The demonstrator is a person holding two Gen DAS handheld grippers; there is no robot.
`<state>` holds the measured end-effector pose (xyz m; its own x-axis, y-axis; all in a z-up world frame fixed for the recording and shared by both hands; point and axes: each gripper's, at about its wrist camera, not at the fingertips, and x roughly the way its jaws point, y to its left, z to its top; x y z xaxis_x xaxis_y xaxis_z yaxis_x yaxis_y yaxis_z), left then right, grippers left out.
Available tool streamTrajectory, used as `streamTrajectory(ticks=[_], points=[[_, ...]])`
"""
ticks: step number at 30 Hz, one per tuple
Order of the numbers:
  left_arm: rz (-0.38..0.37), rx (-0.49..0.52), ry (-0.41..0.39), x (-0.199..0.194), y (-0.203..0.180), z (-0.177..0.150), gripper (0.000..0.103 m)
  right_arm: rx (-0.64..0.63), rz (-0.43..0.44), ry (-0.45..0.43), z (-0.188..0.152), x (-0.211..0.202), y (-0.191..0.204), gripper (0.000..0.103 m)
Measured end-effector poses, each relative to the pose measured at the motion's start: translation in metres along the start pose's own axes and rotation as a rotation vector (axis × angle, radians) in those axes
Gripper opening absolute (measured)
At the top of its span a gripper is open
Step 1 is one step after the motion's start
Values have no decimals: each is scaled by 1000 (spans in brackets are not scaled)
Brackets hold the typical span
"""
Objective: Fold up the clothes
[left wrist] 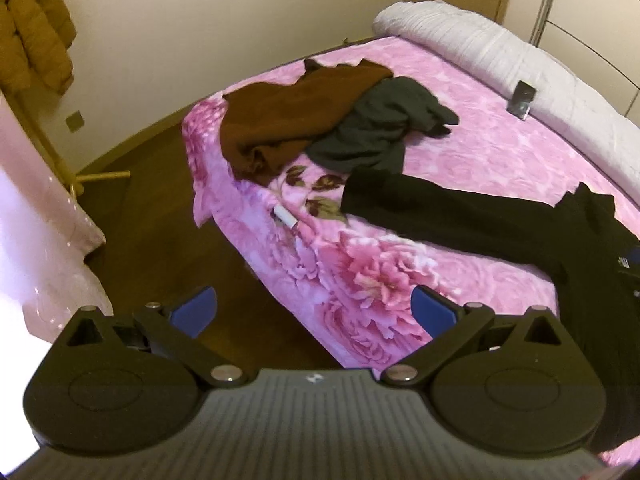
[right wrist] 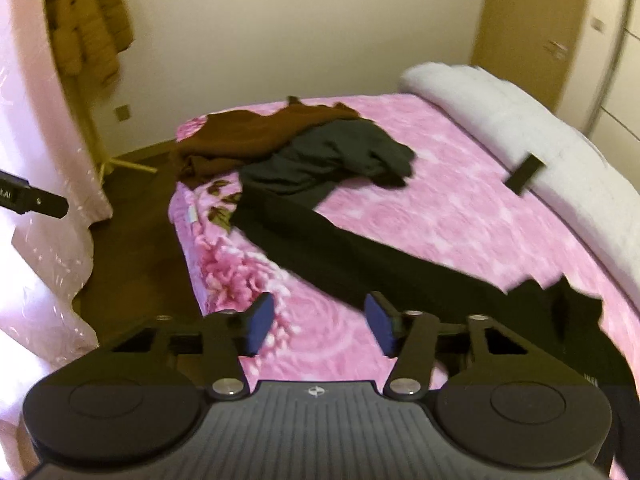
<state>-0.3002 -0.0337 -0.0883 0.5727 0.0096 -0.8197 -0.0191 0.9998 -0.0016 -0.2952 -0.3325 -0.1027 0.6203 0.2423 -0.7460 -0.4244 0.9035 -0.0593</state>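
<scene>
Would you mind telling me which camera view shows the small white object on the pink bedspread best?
The left wrist view: the small white object shows sharply there, lying near the edge of the pink bedspread, beside the leaf print. The right wrist view is blurred by motion and shows only a faint pale smudge at that edge.

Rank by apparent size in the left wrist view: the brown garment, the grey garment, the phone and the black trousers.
1. Black trousers, nearest the camera and partly cut off by the frame.
2. Brown garment and grey garment: too similar to rank, both crumpled.
3. Phone, clearly smallest.
</scene>
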Motion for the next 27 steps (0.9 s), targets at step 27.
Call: streamTrajectory(ticks=[27], points=[[-187, 544, 103, 209, 17, 162, 102, -328, 92, 180, 66, 304, 89, 50]])
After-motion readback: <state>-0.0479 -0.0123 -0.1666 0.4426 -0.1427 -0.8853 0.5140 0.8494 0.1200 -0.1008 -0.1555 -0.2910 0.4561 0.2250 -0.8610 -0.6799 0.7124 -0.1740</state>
